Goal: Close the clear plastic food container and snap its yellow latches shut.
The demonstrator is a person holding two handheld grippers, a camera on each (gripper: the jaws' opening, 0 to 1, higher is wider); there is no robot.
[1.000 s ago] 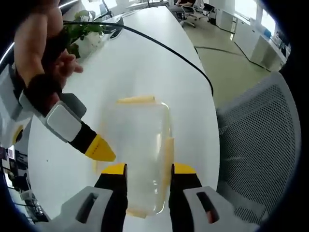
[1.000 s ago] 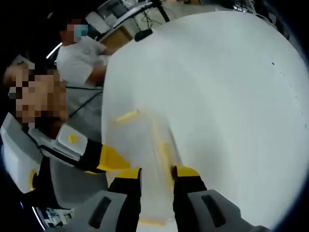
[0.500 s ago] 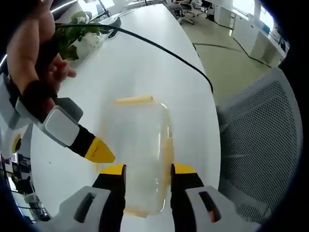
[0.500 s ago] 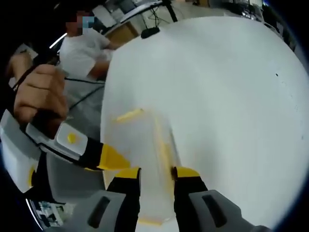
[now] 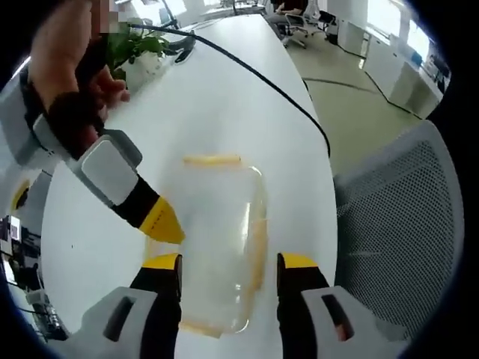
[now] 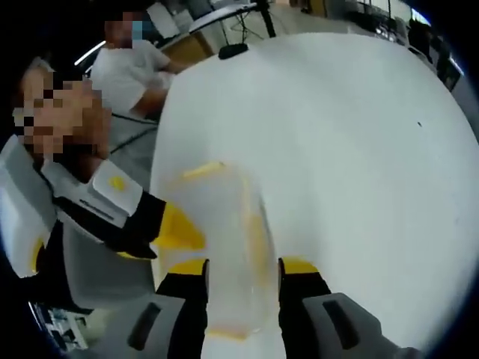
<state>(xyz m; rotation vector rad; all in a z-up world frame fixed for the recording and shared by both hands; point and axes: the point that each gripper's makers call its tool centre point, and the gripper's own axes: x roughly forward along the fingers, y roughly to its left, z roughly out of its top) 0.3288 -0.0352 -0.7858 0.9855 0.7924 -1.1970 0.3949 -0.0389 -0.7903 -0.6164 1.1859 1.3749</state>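
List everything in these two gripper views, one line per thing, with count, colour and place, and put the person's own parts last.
Food container: one, clear plastic, lying on the table between both grippers' jaws.
Latches: several, yellow, along the container's edges; exact count hard to tell.
Table: one, white, under the container.
Cable: one, black, running across the table.
Plant: one, green leaves in a white pot, at the table's far end.
Office chair: one, grey mesh, beside the table.
Other person: one, white shirt, seated beyond the table.
Left gripper: one, black and yellow tips, jaws apart astride the container.
Right gripper: one, same colours, jaws apart astride the container.
Hand: one, gripping the right gripper's handle.
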